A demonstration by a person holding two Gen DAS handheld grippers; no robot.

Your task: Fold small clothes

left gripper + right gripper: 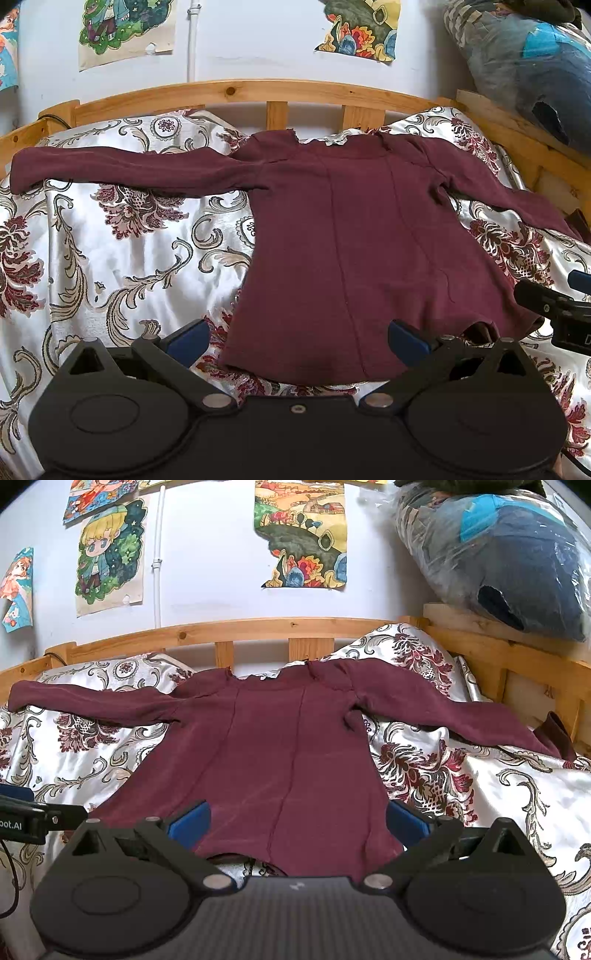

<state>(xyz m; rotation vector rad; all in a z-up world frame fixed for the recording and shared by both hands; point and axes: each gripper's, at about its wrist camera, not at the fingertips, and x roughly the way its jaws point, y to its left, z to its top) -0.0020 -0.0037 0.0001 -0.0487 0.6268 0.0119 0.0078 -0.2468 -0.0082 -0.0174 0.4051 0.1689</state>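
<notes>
One bed [122, 229] is filling both views, its wooden rail [236, 90] running along the far side and a slick floral satin cover [480, 786] lying rumpled over it. Spread flat on that cover is lying the maroon long-sleeved top [354, 236], neckline toward the rail, hem toward the cameras, both sleeves stretching outward; the right sleeve [461, 723] is trailing toward the bed's side rail, where its cuff seems to be bunching. Behind, a white wall is carrying cartoon posters [109, 557] and a pipe, and a plastic-wrapped bundle [517, 561] is sitting on a shelf at the right. Both tools are hovering at the hem: the left gripper [297, 341] is standing with jaws spread wide and nothing between them, straddling the left part of the hem; the right gripper [297, 821] is likewise released, jaws apart over the right part. Folding is looking not yet begun. Risks, as judged: the satin is looking slippery, so the whole garment may be sliding rather than creasing when one edge is being pulled; a pinch may be catching cover along with cloth; the far cuff may be snagging on the rail; a hem curl near the right gripper may be giving a single-layer grab.
</notes>
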